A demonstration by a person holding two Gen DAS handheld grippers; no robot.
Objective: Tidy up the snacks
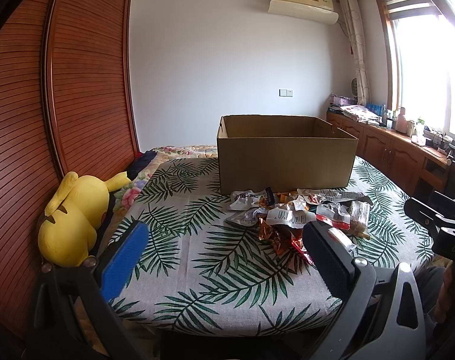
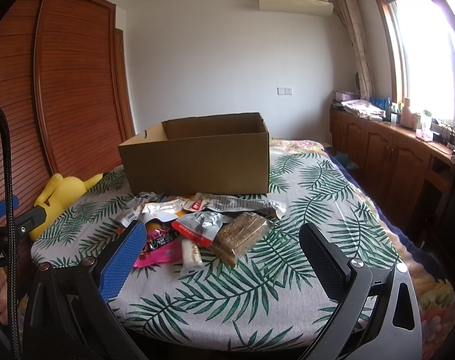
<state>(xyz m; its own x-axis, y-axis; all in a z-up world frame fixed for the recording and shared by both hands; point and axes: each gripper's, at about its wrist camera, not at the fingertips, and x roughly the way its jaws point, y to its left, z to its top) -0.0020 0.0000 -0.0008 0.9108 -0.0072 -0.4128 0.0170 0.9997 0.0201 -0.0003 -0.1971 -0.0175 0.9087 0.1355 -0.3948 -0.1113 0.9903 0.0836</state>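
A pile of snack packets lies on the leaf-print cloth in front of an open, empty-looking cardboard box. In the right wrist view the pile includes a red-and-silver packet, a brown cracker pack, a pink packet and a small white bar, with the box behind. My left gripper is open and empty, short of the pile. My right gripper is open and empty, just before the pile.
A yellow plush toy lies at the table's left edge by a slatted wooden wardrobe. The leaf-print table has bare cloth on the right. Wooden cabinets with clutter run under the window.
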